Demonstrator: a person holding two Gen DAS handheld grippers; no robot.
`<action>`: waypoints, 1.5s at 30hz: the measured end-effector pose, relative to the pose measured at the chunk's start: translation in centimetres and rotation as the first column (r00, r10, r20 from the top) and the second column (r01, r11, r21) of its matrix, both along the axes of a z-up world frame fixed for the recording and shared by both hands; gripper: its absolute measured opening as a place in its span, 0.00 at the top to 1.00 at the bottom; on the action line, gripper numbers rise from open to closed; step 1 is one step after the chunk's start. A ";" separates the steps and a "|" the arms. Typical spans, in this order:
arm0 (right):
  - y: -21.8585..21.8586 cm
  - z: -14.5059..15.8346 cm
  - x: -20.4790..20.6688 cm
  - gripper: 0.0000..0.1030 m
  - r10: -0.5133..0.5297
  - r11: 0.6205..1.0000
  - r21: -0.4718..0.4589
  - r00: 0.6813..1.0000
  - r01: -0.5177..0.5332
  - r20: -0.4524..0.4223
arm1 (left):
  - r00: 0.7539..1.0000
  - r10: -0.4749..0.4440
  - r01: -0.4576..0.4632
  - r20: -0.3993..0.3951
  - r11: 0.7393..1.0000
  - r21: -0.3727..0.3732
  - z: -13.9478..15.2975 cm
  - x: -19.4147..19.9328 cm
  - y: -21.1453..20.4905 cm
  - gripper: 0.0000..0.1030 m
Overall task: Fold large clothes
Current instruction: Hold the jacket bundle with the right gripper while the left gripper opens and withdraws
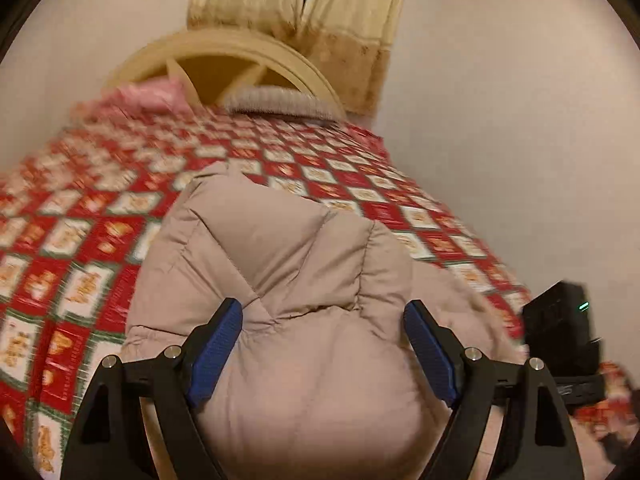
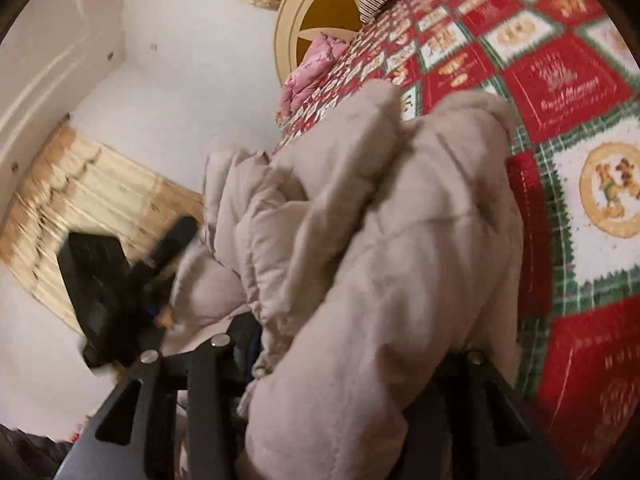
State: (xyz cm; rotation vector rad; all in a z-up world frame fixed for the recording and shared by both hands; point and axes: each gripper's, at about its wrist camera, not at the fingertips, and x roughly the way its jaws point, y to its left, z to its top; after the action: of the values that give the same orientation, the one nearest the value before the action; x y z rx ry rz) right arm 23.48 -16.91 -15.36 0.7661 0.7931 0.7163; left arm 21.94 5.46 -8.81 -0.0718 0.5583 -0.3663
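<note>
A puffy beige down jacket [image 1: 288, 264] lies bunched on the bed, near its edge. My left gripper [image 1: 324, 344] stands wide open over it. The blue pads [image 1: 216, 352] flank a bulge of the jacket without squeezing it. In the right wrist view a thick fold of the jacket [image 2: 400, 240] rises from between the fingers of my right gripper [image 2: 344, 320], which is shut on it. The fabric hides those fingertips. The right gripper's black body [image 1: 560, 328] shows at the right edge of the left wrist view. The left gripper [image 2: 120, 276] appears blurred at the jacket's left.
The bed has a red, white and green patchwork quilt [image 1: 80, 248]. A pink pillow [image 1: 148, 96] and a striped pillow [image 1: 280, 100] lie against the round cream headboard [image 1: 224, 48]. Yellow curtains [image 1: 320, 8] hang behind. A pale wall [image 1: 520, 140] runs along the bed's right side.
</note>
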 end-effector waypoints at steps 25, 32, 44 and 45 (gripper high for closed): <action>5.1 6.9 -19.6 0.75 -0.148 0.879 -0.418 0.964 0.230 0.220 | 0.996 0.082 -0.071 -0.025 0.956 0.283 -3.2 2.8 -4.2 0.11; 0.4 -1.8 -19.0 0.83 -0.297 0.936 -0.193 0.955 0.294 0.012 | 0.996 0.082 -0.083 0.018 0.930 0.359 -3.4 2.0 -5.8 0.11; 2.2 9.9 -20.7 0.32 -0.256 0.858 -0.368 0.919 0.359 0.299 | 0.997 0.082 -0.081 0.010 0.937 0.340 -3.1 2.2 -5.4 0.11; 2.9 10.0 -19.4 0.34 -0.241 0.849 -0.394 0.922 0.351 0.302 | 0.997 0.082 -0.081 0.011 0.937 0.340 -3.1 2.2 -5.4 0.11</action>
State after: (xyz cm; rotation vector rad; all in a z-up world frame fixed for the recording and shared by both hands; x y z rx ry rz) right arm 4.06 -14.02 -5.36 0.3628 0.5642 0.3160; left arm 24.10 0.02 -11.95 0.2382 0.6136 -0.1844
